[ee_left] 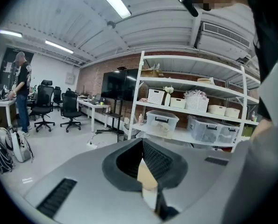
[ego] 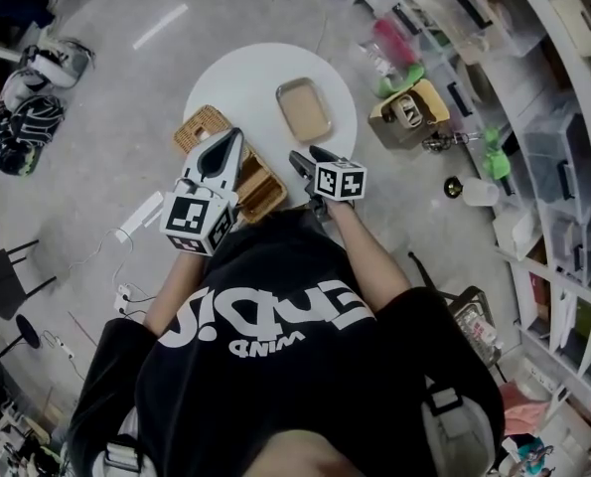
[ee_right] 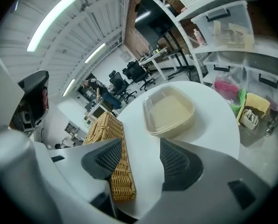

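My left gripper [ego: 231, 137] hangs over the wicker basket [ego: 261, 193] at the left edge of the round white table [ego: 255, 76]. In the left gripper view it [ee_left: 148, 172] points out level into the room, shut on a thin pale beige piece [ee_left: 147, 180]; what the piece is cannot be told. Over the table's near edge, my right gripper [ego: 305, 154] stands open with nothing between its fingers. In the right gripper view it [ee_right: 138, 160] has the basket [ee_right: 118, 171] under its left jaw. The tan tray [ee_right: 169, 110] lies further ahead on the table [ee_right: 216, 125]. That tray [ego: 304, 108] looks empty.
White shelving [ego: 538, 117] with clear bins curves along the right. A cardboard box [ego: 409, 115] and small items sit on the floor beside the table. Bags [ego: 25, 107] and a black chair [ego: 2, 278] are at left. A person [ee_left: 23, 93] stands by distant desks.
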A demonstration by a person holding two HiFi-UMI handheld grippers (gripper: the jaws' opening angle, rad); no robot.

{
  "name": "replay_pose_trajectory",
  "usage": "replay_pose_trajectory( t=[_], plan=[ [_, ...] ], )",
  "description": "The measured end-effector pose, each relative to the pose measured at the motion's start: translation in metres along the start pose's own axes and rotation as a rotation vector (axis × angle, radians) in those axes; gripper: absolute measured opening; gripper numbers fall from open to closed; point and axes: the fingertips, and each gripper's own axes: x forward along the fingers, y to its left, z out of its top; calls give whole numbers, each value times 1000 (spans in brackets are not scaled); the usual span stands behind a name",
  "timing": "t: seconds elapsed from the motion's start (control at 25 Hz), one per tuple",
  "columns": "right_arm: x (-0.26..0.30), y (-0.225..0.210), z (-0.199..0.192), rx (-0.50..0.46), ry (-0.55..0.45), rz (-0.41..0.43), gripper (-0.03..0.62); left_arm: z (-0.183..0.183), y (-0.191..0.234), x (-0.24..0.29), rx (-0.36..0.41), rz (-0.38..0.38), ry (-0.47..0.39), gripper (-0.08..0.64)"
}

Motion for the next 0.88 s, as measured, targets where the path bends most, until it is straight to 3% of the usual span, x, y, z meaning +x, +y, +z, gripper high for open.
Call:
replay_pose_trajectory(
  t=[0.36, 0.56, 0.88],
  plan=[
    [27, -11, -5, 64, 38, -1, 221, -4, 10, 1, 5, 23, 23, -2],
    [36, -16, -6, 155, 27, 14, 178, -7, 16, 2, -2, 34, 36, -2],
    [45, -19, -4, 195, 22, 16, 127, -11, 21, 8, 1, 36, 53, -2]
  ],
)
